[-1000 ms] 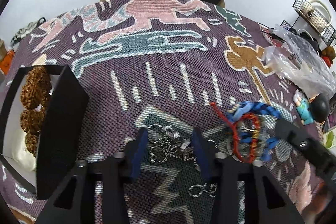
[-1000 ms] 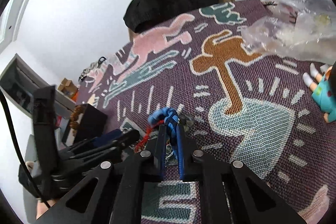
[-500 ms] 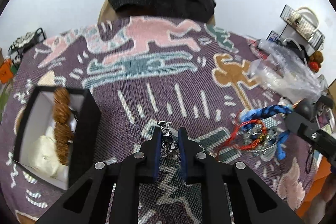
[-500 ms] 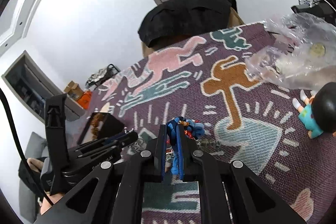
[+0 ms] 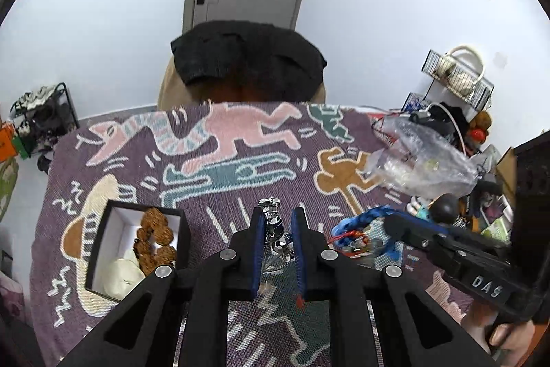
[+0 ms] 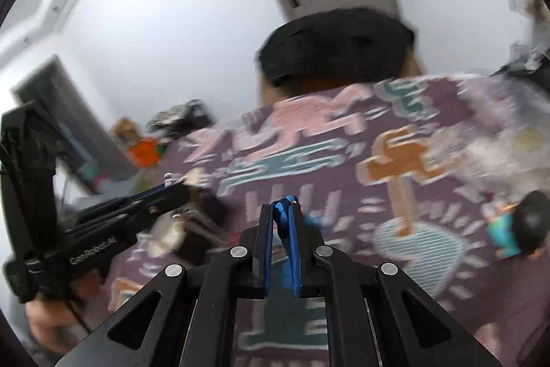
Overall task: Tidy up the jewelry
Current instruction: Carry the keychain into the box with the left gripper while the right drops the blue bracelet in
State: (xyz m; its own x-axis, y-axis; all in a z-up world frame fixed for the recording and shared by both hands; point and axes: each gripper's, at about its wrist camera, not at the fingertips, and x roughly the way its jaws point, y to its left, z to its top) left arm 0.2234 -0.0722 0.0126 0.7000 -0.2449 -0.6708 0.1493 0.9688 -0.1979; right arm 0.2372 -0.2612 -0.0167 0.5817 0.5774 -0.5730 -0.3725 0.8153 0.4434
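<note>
My left gripper is shut on a silver chain bracelet and holds it above the patterned purple cloth. My right gripper is shut on a blue braided bracelet, lifted off the cloth; the right wrist view is blurred. In the left wrist view that blue braid hangs from the right gripper with red cord and beads tangled in it. An open black box with a white lining, at left, holds a brown bead bracelet and a cream cushion.
A clear plastic bag lies at the right of the table. A small doll with a black head lies beside it, also in the right wrist view. A chair with a black garment stands behind the table.
The left gripper closed on the silver chain and lifted it. The right gripper rose with the blue bracelet and swung left. Both views now look from higher up.
</note>
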